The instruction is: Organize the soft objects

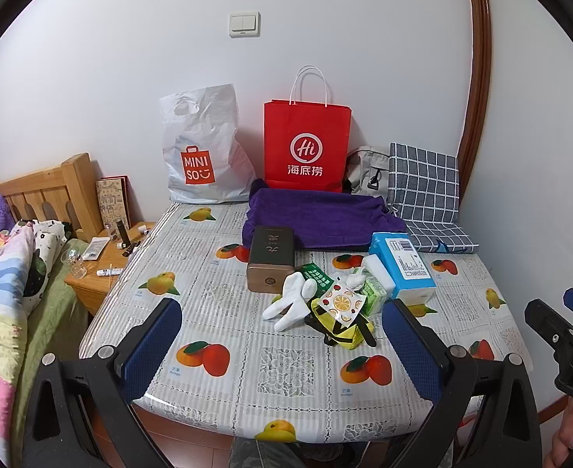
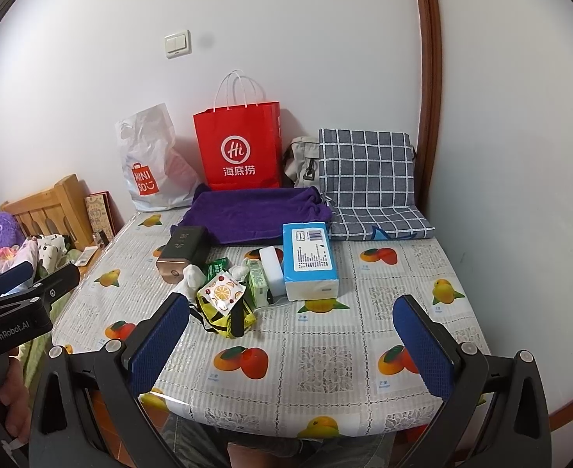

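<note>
A small heap lies mid-table: white socks (image 1: 290, 300), a yellow-and-black pouch (image 1: 341, 325) under a fruit-print packet (image 1: 343, 300), and a green tissue pack (image 1: 374, 292). Behind them are a blue tissue pack (image 1: 401, 269) and a folded purple towel (image 1: 317, 214). My left gripper (image 1: 282, 304) hangs open above the table's near edge, short of the heap. My right gripper (image 2: 292, 299) is open too, level with it; the pouch (image 2: 224, 319) sits just beyond its left finger. Neither holds anything.
A brown tin (image 1: 271, 257) stands left of the heap. Against the wall lean a Miniso bag (image 1: 204, 156), a red paper bag (image 1: 306, 144), a grey bag (image 1: 368, 171) and a checked cushion (image 1: 423, 183). A nightstand (image 1: 99, 269) and bed (image 1: 9, 292) lie left.
</note>
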`<action>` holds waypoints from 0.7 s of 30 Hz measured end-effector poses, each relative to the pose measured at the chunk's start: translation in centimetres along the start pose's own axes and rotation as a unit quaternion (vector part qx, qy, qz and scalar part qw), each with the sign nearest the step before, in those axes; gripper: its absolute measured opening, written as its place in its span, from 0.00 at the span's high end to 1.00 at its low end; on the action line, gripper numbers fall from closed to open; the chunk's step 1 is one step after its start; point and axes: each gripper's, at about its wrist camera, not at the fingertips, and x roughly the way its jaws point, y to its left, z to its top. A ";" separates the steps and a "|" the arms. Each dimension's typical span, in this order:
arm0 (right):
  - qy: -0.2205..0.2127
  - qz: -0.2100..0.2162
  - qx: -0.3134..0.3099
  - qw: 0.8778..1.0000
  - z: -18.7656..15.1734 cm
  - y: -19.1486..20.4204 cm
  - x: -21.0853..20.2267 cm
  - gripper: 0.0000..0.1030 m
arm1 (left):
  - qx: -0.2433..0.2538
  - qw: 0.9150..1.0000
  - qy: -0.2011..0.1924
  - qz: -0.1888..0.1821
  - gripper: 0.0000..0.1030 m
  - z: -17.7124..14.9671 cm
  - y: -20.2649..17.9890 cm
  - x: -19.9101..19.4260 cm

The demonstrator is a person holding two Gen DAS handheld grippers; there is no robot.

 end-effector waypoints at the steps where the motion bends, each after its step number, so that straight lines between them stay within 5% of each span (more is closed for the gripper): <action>1: 0.000 0.000 0.000 1.000 0.0 0.0 0.0 0.00 | 0.000 1.000 0.000 0.000 0.00 0.0 0.0 0.0; 21: -0.011 0.007 -0.001 1.000 -0.1 0.4 -0.4 0.00 | -0.007 1.000 0.002 0.001 0.00 0.1 1.4 0.3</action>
